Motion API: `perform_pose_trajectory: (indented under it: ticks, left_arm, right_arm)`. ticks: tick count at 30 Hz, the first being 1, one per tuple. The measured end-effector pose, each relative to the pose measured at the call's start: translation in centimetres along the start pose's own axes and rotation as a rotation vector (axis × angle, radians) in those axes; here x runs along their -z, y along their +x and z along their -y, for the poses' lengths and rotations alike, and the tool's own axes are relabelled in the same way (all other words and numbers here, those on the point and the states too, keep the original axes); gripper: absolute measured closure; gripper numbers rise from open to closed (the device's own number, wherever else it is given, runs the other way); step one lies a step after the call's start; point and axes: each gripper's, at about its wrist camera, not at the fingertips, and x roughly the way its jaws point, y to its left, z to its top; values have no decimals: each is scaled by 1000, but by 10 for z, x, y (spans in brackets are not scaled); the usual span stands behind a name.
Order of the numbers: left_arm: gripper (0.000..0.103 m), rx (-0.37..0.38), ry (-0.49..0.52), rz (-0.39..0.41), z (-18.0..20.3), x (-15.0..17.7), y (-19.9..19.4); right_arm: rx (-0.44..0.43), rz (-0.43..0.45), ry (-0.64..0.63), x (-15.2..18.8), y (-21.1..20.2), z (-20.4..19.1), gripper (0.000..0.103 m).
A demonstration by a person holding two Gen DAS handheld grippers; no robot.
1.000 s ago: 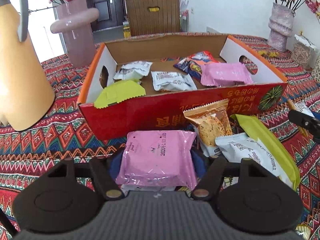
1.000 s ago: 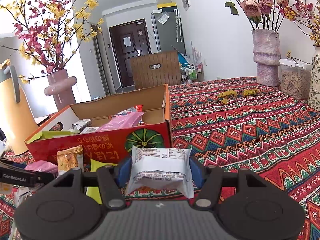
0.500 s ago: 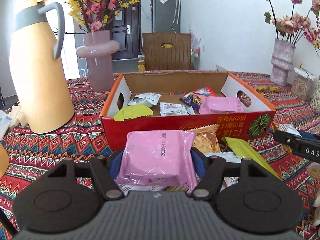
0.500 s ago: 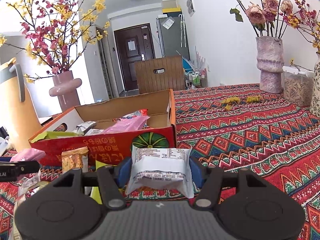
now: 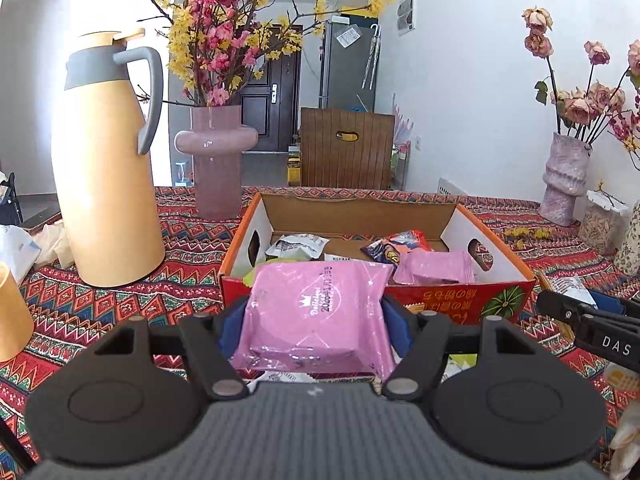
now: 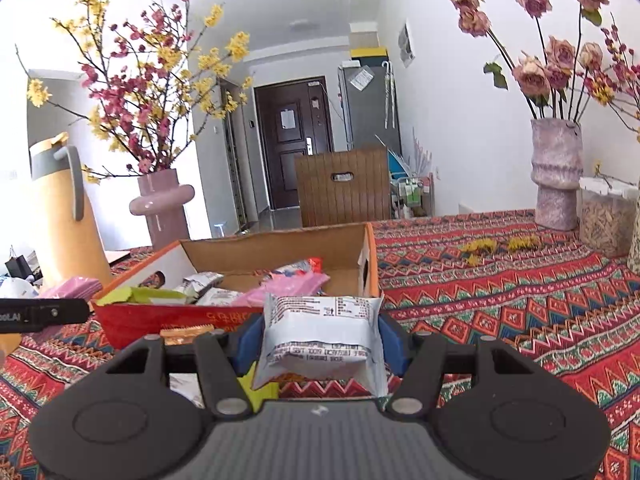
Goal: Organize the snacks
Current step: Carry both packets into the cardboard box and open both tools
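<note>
The red cardboard box (image 5: 440,300) sits open on the patterned tablecloth (image 6: 500,300) and serves as the reference for everything here. The left gripper (image 5: 316,320) is held just in front of the box's near wall, its jaws closed partway on a pink snack packet (image 5: 316,312), whose top edge overlaps the box rim in the left wrist view. The right gripper (image 6: 320,340) is also in front of the box, toward its right corner, with its jaws pressed against both sides of a white snack packet (image 6: 320,332) carried above the cloth. Inside the box lie another pink packet (image 5: 434,266), a white packet (image 5: 296,245) near the left wall, a blue and red packet (image 5: 394,244) toward the back, and a green packet (image 6: 140,295) against the front left corner. To the left of the box stand a yellow thermos jug (image 5: 104,168) and a pink vase (image 5: 216,160) with flowering branches; a second vase (image 6: 556,176) stands well to the right of it.
</note>
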Motion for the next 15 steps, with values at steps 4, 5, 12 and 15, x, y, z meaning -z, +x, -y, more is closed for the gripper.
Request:
perform_pose_trajectory:
  ticks: [4, 5, 12, 15]
  left_arm:
    - [33, 0, -4, 25, 4, -9, -2]
    - [33, 0, -5, 33, 5, -12, -3]
    - [33, -5, -13, 78, 12, -33, 0]
    - [33, -16, -16, 94, 15, -42, 5]
  right_arm:
    - [-20, 31, -18, -14, -3, -9, 43]
    - [-24, 39, -22, -17, -3, -11, 43]
    - [-54, 76, -53, -40, 4, -29, 43]
    - [-62, 81, -61, -49, 11, -35, 43]
